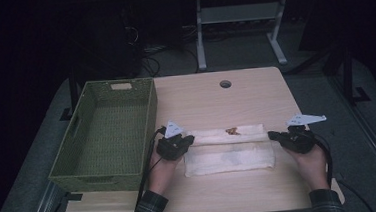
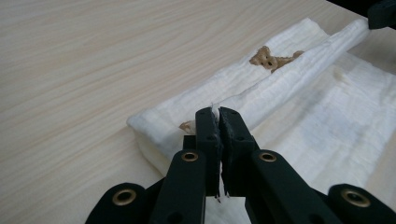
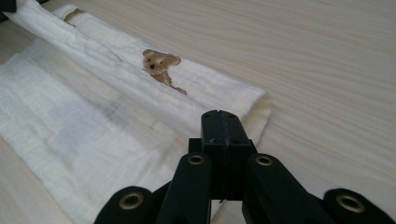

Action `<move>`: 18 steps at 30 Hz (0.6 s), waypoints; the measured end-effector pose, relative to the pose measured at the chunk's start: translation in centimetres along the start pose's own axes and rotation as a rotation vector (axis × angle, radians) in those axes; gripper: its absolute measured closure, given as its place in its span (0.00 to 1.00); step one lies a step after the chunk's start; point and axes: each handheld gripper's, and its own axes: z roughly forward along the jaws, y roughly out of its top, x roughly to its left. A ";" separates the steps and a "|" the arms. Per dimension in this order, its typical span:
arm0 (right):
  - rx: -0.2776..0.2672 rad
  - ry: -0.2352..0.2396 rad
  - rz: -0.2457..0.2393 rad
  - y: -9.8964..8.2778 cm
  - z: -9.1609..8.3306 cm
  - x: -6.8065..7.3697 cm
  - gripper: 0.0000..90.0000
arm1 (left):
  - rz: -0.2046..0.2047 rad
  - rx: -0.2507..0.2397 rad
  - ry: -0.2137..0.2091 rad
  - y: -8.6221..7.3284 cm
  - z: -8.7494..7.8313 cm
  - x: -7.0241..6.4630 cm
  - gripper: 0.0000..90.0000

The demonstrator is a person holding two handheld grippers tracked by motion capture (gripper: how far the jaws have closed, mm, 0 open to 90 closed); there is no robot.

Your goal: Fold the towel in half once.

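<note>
White towel (image 1: pixel 229 150) lengthwise across table, apparently an end pinched in each closed tongs (image 1: pixel 184 142) (image 1: pixel 277 136).

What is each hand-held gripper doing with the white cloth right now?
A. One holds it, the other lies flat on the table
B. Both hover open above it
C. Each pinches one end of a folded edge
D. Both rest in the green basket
C: the left hand-held gripper and right hand-held gripper are each shut on an end of the white cloth's folded edge.
</note>
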 end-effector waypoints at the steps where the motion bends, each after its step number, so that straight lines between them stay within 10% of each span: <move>1: 0.001 0.001 0.004 -0.1 -0.1 0.1 1.00 | 0.005 0.004 0.001 -0.1 -0.1 -0.1 0.96; 18: -0.001 0.021 -0.007 -2.0 -2.2 1.6 1.00 | 0.059 0.041 0.003 -2.2 -1.6 -2.3 0.96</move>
